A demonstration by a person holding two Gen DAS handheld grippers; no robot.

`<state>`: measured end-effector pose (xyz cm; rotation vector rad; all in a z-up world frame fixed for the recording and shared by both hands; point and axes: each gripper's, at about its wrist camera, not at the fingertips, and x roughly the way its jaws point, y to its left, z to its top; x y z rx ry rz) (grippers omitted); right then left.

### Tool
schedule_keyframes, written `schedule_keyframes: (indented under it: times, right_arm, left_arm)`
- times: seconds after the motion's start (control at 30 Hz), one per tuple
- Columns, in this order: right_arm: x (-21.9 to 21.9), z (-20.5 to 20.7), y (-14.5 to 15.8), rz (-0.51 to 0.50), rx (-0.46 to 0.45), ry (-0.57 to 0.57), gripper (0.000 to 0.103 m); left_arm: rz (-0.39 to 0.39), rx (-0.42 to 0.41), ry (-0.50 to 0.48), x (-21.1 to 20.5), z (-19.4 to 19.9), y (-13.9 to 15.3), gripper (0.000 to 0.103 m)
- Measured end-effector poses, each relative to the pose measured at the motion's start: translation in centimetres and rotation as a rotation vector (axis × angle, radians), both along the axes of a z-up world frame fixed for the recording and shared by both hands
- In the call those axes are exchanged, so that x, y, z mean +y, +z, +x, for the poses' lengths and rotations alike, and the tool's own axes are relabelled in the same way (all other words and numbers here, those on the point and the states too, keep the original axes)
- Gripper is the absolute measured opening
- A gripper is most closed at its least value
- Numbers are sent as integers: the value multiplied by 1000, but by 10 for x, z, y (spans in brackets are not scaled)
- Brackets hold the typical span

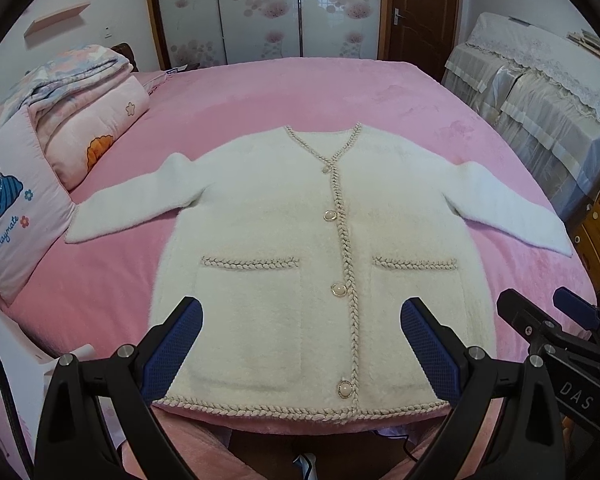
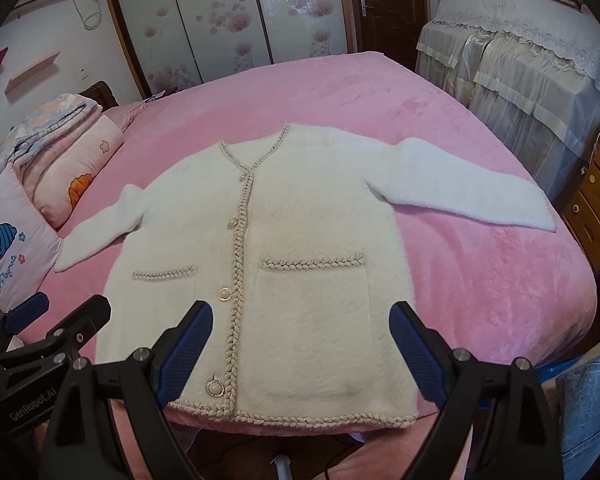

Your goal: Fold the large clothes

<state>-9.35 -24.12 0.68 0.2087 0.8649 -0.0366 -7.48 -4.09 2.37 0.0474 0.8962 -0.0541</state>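
Right at the front, the left gripper [image 1: 302, 344] hangs over the near hem with its blue-padded fingers [image 1: 174, 348] spread wide, nothing between them, and the right gripper [image 2: 302, 350] matches it beside it, fingers equally wide and empty. Just beyond them lies the white cardigan [image 1: 276, 216], face up and buttoned on the pink bed [image 1: 300, 92], hem at the near edge, braided trim running up the front past the pearl buttons [image 1: 339, 289] and two patch pockets. Further out, both sleeves are stretched sideways, the right sleeve [image 2: 472, 188] toward the bed's edge, the left sleeve [image 1: 128, 200] ending near the pillow [image 1: 12, 216]. By my read, folding hasn't started; this is the opening reach. The next move calls for closing on a sleeve or side edge and carrying it across the body without dragging the fluffy knit.
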Motion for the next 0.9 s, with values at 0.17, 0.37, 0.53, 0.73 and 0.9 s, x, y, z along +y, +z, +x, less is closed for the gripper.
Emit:
schedule_keyframes:
  times: [0.17, 0.37, 0.53, 0.73, 0.9]
  right_arm:
    - [-2, 1, 0, 4, 2, -6, 91]
    - [-6, 3, -1, 11, 3, -8, 91]
    - [-10, 5, -3, 17, 9, -9, 91]
    - [-13, 6, -5, 25, 11, -8, 91]
    - [-16, 8, -6, 30, 15, -11, 91]
  left_arm:
    - [-7, 8, -10, -1, 2, 0, 99]
    - [-9, 12, -18, -1, 5, 0, 99]
    - [-14, 20, -18, -2, 10, -1, 99]
    - [-8, 28, -19, -6, 14, -2, 99]
    - [-12, 33, -21, -8, 16, -3, 99]
